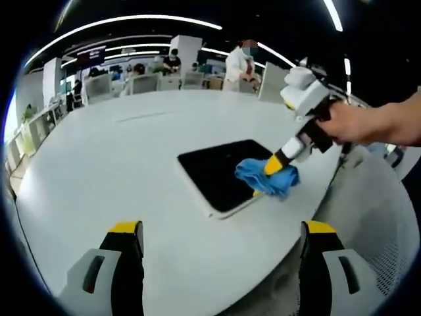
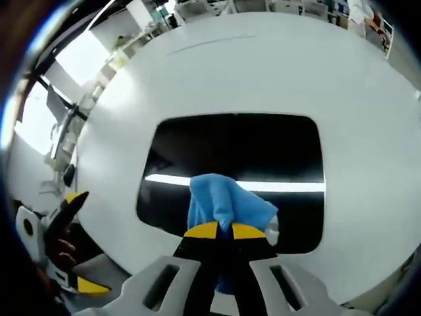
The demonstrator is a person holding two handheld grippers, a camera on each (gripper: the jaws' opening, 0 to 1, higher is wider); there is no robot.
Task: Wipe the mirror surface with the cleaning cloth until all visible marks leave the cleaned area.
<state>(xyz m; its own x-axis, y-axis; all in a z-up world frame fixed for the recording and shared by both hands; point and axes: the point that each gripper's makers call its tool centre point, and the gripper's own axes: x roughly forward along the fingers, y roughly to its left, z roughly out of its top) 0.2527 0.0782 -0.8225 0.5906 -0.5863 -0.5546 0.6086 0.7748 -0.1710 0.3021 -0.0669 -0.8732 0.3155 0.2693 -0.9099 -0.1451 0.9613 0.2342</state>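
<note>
On the white table [image 1: 131,164], the right gripper [image 2: 224,231] pinches the blue cloth [image 2: 220,201] against the mirror [image 2: 250,148] (near edge); left gripper [image 1: 220,230] hangs wide apart.

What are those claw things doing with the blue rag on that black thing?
A person is cleaning a mirror that lies flat on a white table. The right claw pinches a blue cleaning cloth and presses it on the mirror's near edge. In the left gripper view you can see the person's hand holding that claw. The left claw hangs open above the table, away from the mirror, holding nothing. I cannot tell from here whether any marks are left.
</note>
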